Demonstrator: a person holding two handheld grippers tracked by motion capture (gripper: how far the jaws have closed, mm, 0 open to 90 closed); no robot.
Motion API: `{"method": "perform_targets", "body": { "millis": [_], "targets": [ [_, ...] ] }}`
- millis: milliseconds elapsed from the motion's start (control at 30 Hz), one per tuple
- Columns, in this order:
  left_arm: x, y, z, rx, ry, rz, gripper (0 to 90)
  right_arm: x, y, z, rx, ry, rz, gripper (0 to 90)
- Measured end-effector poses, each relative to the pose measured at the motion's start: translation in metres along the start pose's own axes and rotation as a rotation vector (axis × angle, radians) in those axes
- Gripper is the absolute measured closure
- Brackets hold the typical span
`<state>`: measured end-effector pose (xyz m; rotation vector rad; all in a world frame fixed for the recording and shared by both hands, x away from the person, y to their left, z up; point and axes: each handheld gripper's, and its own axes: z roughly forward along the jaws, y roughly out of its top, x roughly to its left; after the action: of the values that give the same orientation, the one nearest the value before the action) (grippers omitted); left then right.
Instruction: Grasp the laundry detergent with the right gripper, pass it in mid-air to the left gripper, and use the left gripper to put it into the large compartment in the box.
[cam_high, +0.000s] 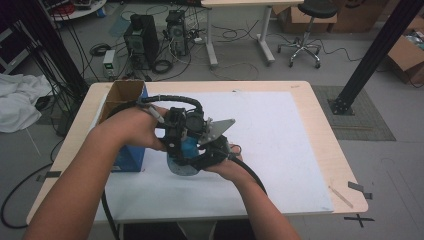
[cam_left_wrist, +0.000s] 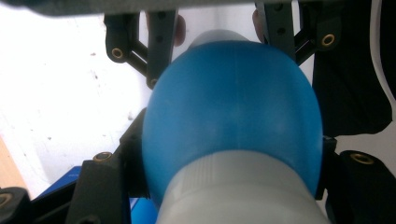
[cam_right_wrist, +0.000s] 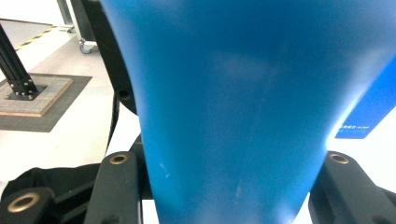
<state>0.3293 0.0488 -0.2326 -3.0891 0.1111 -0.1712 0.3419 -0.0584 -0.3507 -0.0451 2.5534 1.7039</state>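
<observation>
Blue bottle (cam_high: 183, 159) held above the white mat (cam_high: 280, 150), mid-table, left of centre. Left gripper (cam_high: 176, 131) jaws clamped on its rounded body; right gripper (cam_high: 212, 150) jaws clamped on its tapered part. Blue carton (cam_high: 131, 156) just beside, to the left. Open mat to the right and front; table edges well apart.

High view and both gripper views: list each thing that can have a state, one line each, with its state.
Blue bulb-shaped object: held between both grippers above the white sheet, grey-white collar end towards the left gripper's camera.
Left gripper: shut on the blue object.
Right gripper: shut on the blue object.
Cardboard box: open at the top, standing on the table.
</observation>
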Motion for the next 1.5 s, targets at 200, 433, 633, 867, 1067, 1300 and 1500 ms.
{"method": "perform_targets", "body": {
  "millis": [200,433,633,867,1067,1300,1500],
  "targets": [
    [0.001,0.002,0.000,0.008,0.001,0.008,38.7,0.001,0.000,-0.001,-0.001,-0.005,0.009,45.1],
    [0.006,0.005,-0.006,0.019,0.002,-0.007,38.7,0.002,-0.002,-0.010,-0.012,-0.022,0.042,36.9],
    [0.008,0.004,-0.009,0.034,0.006,-0.012,38.7,0.000,-0.003,-0.020,-0.008,-0.028,0.034,33.9],
    [0.011,0.000,-0.014,0.032,-0.016,-0.055,38.6,-0.005,0.000,-0.038,0.075,-0.067,0.048,25.3],
    [0.014,-0.002,-0.019,0.033,-0.053,-0.095,38.6,-0.014,0.005,-0.055,0.163,-0.096,0.066,15.3],
    [0.019,-0.005,-0.027,0.045,-0.061,-0.142,38.5,-0.017,0.010,-0.076,0.234,-0.110,0.069,8.4],
    [0.025,-0.010,-0.040,0.057,-0.076,-0.211,38.5,-0.017,0.015,-0.089,0.394,-0.099,0.059,0.0]
  ]
}}
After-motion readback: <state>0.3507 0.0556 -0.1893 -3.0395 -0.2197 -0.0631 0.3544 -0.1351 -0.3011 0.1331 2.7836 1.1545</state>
